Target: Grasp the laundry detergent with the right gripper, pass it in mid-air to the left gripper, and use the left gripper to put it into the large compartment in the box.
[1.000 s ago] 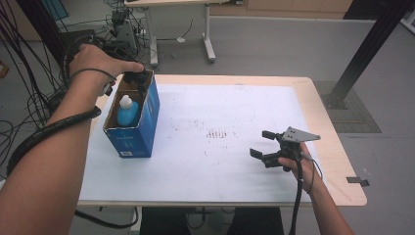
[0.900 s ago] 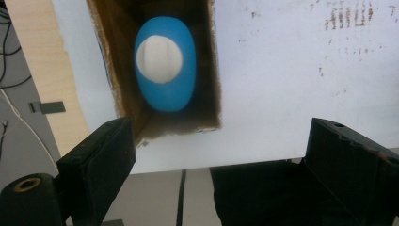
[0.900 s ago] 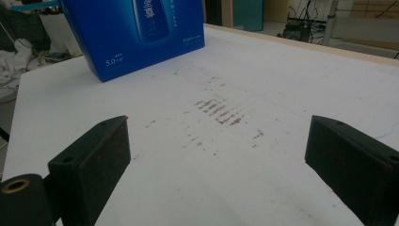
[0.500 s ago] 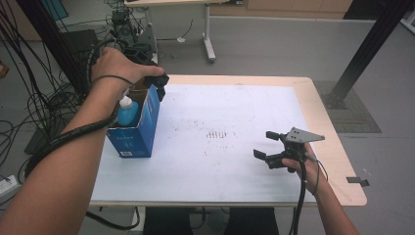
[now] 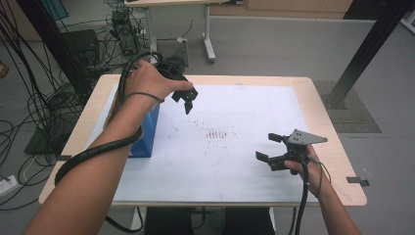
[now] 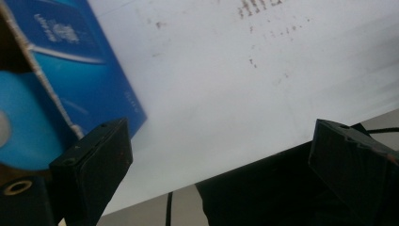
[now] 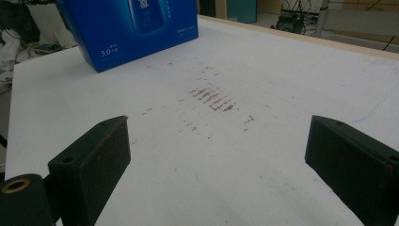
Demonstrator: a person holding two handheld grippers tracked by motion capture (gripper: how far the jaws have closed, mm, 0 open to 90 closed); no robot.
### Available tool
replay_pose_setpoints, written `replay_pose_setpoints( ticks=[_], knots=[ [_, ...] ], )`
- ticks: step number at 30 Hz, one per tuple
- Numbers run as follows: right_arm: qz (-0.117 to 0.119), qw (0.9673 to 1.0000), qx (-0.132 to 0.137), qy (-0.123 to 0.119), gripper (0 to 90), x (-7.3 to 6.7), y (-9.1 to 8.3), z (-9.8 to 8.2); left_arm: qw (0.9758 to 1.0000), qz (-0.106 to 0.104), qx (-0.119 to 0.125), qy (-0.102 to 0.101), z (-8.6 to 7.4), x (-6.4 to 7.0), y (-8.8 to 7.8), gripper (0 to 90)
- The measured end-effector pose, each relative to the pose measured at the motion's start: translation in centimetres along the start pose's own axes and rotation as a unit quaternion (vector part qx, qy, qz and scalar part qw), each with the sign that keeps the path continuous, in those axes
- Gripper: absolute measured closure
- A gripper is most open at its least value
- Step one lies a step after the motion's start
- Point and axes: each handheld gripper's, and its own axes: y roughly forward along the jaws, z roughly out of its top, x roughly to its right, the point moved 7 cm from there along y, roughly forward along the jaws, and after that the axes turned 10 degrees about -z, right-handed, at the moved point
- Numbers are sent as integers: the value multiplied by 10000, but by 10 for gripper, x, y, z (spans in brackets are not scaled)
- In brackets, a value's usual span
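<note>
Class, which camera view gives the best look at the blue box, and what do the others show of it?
The right gripper view: the blue box stands unobstructed, its printed front readable. In the high view the box is largely hidden by the person's left forearm. The left gripper view shows a blurred, cropped side and its open top.

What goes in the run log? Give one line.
left gripper: open, empty, beside blue box | right gripper: open, empty, over white sheet

I count one blue box (image 5: 147,132) on my table (image 5: 235,81), one blue bottle (image 6: 19,122) inside it, one white sheet (image 5: 244,117), and my two grippers: left gripper (image 5: 187,100), right gripper (image 5: 268,147).
</note>
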Motion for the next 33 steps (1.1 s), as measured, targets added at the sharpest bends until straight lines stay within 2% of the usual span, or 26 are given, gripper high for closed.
replay_pose_setpoints(
  ticks=[5, 9, 13, 20, 21, 28, 33],
  knots=[
    [-16, 10000, -31, 2, 66, -1, 0, -1, 9998, -69, -39, 191, 3, 9, 15, 73],
    [-27, 10000, -36, 8, 66, -2, 0, -1, 9997, -95, -34, 242, 4, 12, 23, 74],
    [-34, 10000, -59, 8, 66, -2, 0, -2, 9990, -198, -64, 383, 5, 18, 39, 74],
    [-34, 10000, -66, 15, 66, -1, 1, -3, 9987, -195, -130, 458, 5, 22, 58, 74],
    [-40, 10000, -69, 21, 67, -1, 1, -4, 9986, -195, -149, 473, 5, 24, 66, 74],
    [-25, 10000, -81, 19, 66, -1, 1, -4, 9982, -164, -230, 524, 5, 24, 77, 76],
    [-31, 10000, -88, 36, 67, 0, 2, -4, 9984, -189, -231, 483, 5, 21, 80, 77]
  ],
)
